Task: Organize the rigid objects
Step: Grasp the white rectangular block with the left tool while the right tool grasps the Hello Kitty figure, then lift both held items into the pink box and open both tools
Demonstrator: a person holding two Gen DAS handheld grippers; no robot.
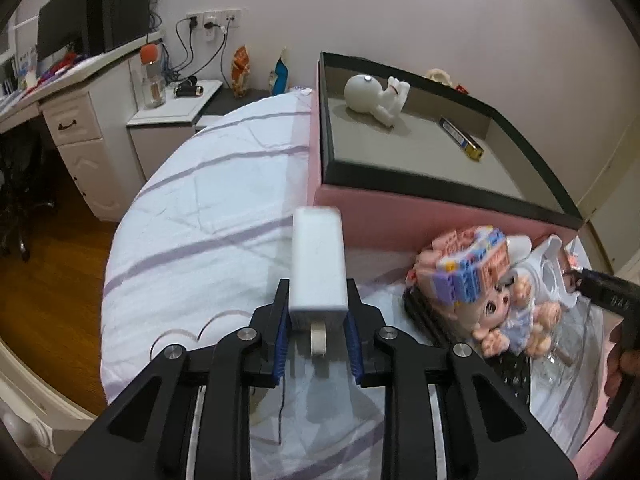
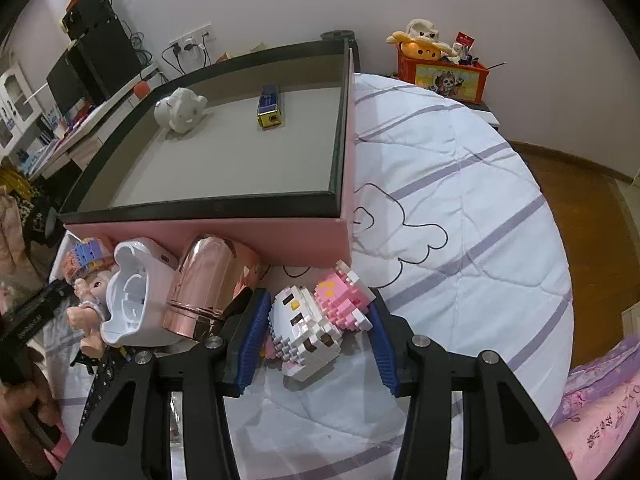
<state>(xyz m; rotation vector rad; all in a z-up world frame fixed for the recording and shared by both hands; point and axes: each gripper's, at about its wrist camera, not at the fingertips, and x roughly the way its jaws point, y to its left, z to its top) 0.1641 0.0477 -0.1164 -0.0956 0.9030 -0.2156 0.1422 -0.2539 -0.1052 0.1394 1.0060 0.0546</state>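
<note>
Two items already in the pink tray point(image 2: 344, 152): white figurine point(image 2: 181, 114), blue-gold box point(image 2: 270, 110). Pile still on the bed point(image 1: 208, 208): doll point(image 1: 496, 312), rose-gold cup point(image 2: 208, 288), more. My left gripper point(image 1: 318, 320) fingers pinch a white charger block point(image 1: 318, 258). Right gripper point(image 2: 318, 332) fingers clamp the block-built cat point(image 2: 316, 320). Both angled steeply down, tray just ahead.

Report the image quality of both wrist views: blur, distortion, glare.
Left wrist view: strong fisheye bending with dark corners; the white block in the left tool blurs at its far end, the tray rim smears. Right wrist view: same bending, sharper overall; the rose-gold cup throws bright glare; the brick cat reads crisp.
</note>
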